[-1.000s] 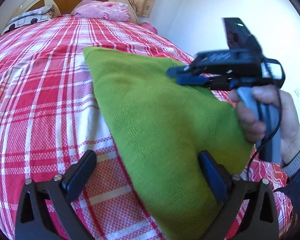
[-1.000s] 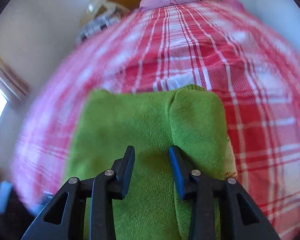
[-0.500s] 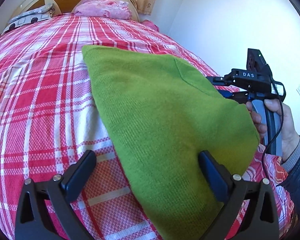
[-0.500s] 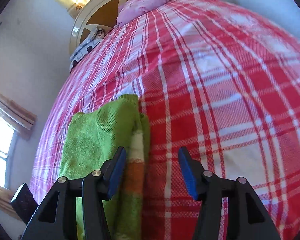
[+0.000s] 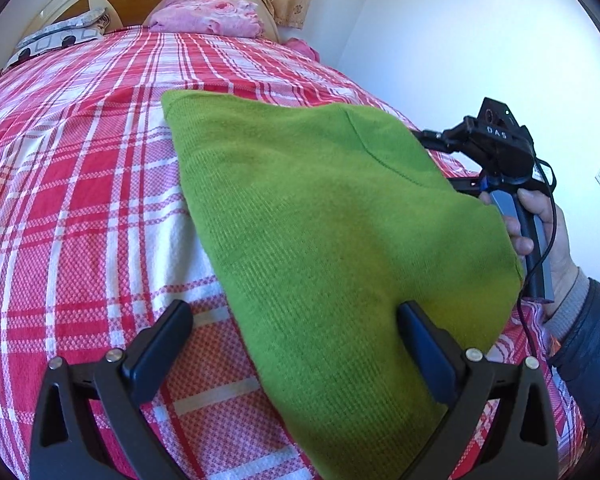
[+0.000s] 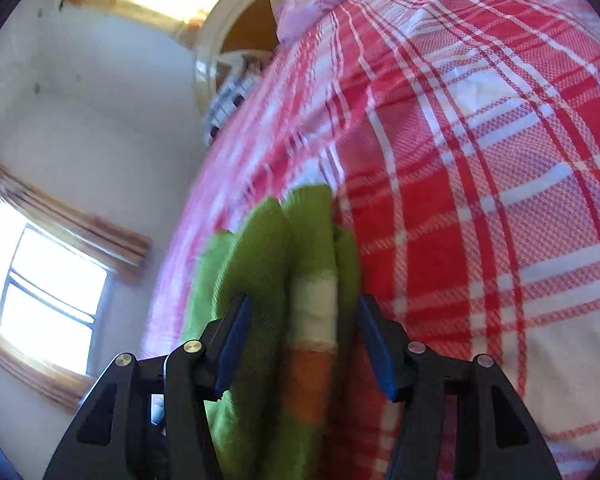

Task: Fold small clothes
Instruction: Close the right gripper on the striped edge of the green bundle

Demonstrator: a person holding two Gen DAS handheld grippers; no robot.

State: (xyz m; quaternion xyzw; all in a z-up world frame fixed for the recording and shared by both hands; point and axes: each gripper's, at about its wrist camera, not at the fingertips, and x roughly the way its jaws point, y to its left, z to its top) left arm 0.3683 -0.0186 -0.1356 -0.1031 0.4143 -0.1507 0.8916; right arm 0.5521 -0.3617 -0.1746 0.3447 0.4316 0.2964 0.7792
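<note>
green garment (image 5: 332, 240) flat; right gripper (image 6: 300, 344) rolled sideways, straddling edge.

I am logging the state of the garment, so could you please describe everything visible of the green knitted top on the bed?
The green knitted top is a fine-ribbed, soft-looking garment lying folded on the red and white checked bedspread, with a seam near its far right corner. The right wrist view shows its stacked edges, with a white and orange striped band among them. That edge sits between the fingers of the right tool, whose pads do not visibly press it. The open left tool hovers over its near end.
</note>
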